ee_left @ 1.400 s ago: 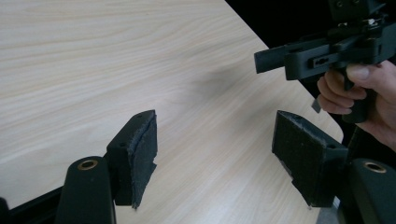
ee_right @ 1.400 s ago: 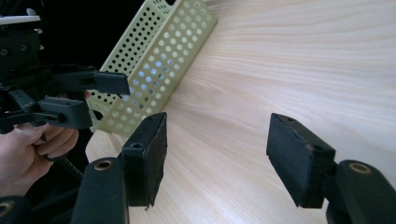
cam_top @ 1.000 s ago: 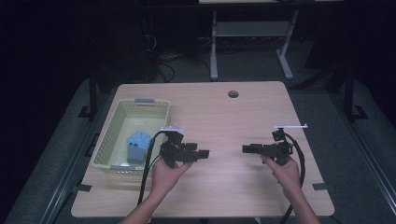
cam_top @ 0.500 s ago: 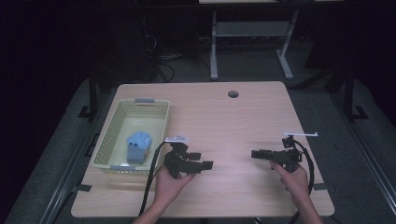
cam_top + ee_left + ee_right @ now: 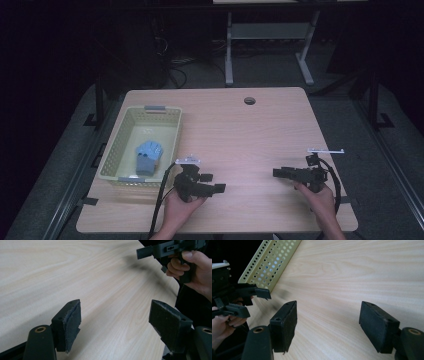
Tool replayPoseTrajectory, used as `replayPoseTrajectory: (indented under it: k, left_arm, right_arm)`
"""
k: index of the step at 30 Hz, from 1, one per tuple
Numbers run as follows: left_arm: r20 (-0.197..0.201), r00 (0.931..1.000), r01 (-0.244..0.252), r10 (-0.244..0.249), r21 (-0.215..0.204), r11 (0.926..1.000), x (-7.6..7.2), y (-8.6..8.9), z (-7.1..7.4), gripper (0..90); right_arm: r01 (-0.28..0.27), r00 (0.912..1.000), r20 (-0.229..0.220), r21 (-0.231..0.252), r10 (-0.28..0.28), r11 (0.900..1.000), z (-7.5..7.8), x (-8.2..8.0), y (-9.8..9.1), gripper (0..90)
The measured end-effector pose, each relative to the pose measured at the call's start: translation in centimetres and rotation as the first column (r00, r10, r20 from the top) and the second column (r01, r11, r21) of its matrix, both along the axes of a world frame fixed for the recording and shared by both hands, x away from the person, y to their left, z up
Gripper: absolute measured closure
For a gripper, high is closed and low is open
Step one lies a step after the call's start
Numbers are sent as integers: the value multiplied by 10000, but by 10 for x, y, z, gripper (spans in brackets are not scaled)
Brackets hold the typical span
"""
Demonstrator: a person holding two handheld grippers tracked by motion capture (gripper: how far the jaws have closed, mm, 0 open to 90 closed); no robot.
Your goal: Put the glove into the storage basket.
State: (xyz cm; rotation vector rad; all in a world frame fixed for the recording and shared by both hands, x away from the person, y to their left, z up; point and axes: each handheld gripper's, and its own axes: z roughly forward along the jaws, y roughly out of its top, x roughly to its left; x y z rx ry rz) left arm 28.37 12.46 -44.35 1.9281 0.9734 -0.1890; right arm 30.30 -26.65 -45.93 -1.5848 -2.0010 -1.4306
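Observation:
My left gripper (image 5: 214,183) is held low over the wooden table (image 5: 240,130) near its front edge, just right of the yellow basket (image 5: 112,150), pointing right. Its jaws have just been opening and stand open around bare wood (image 5: 116,320). My right gripper (image 5: 276,173) is at the front right and points left toward the other one. Its jaws have also just been opening, with nothing between them (image 5: 328,320). Each gripper view shows the other gripper farther off: the right one (image 5: 160,250) and the left one (image 5: 249,293). A blue cloth item (image 5: 147,155) lies in the basket.
The perforated basket wall (image 5: 272,260) runs along the table's left side. A round cable hole (image 5: 249,100) sits near the far edge. A metal stand (image 5: 270,35) is on the dark floor beyond the table. Cables trail from both grippers toward the front edge.
Both hands have sunk and drawn back toward the near edge of the table. The right hand has also shifted a little to the right. Both sets of jaws look slightly wider.

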Motion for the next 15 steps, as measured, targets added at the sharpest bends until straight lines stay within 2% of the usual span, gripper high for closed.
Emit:
replayPoseTrajectory:
  k: [3, 6, 7, 8, 11, 13, 15]
  left_arm:
    - [150, 9999, 58, -59, 58, 10000, -5, 3, 0, 255]
    - [296, 9996, 42, -43, 25, 10000, -10, 4, 0, 255]
    - [360, 9993, 46, -47, 6, 10000, -12, 5, -1, 254]
    - [401, 9992, 51, -48, -51, 10000, -16, 6, -1, 251]
    - [748, 9972, 88, -82, -70, 9999, -29, 10, -5, 251]
    - [761, 9971, 62, -52, -129, 9999, -32, 11, -5, 252]
    - [745, 9971, 141, -119, -288, 9995, -35, 12, -5, 251]
  right_arm:
    - [-147, 9996, 240, -234, 153, 9996, -1, -8, 2, 301]
    - [-225, 9989, 404, -209, 233, 9995, 0, -13, 3, 299]
    - [-261, 9986, 461, -255, 272, 9993, 0, -15, 4, 297]
    - [-347, 9961, 799, -212, 363, 9992, -1, -20, 4, 295]
    - [-527, 9941, 937, -133, 537, 9985, 0, -26, 6, 276]
    - [-581, 9942, 896, -96, 587, 9983, 1, -27, 6, 277]
    - [-705, 9912, 1110, -146, 716, 9974, 1, -29, 8, 276]
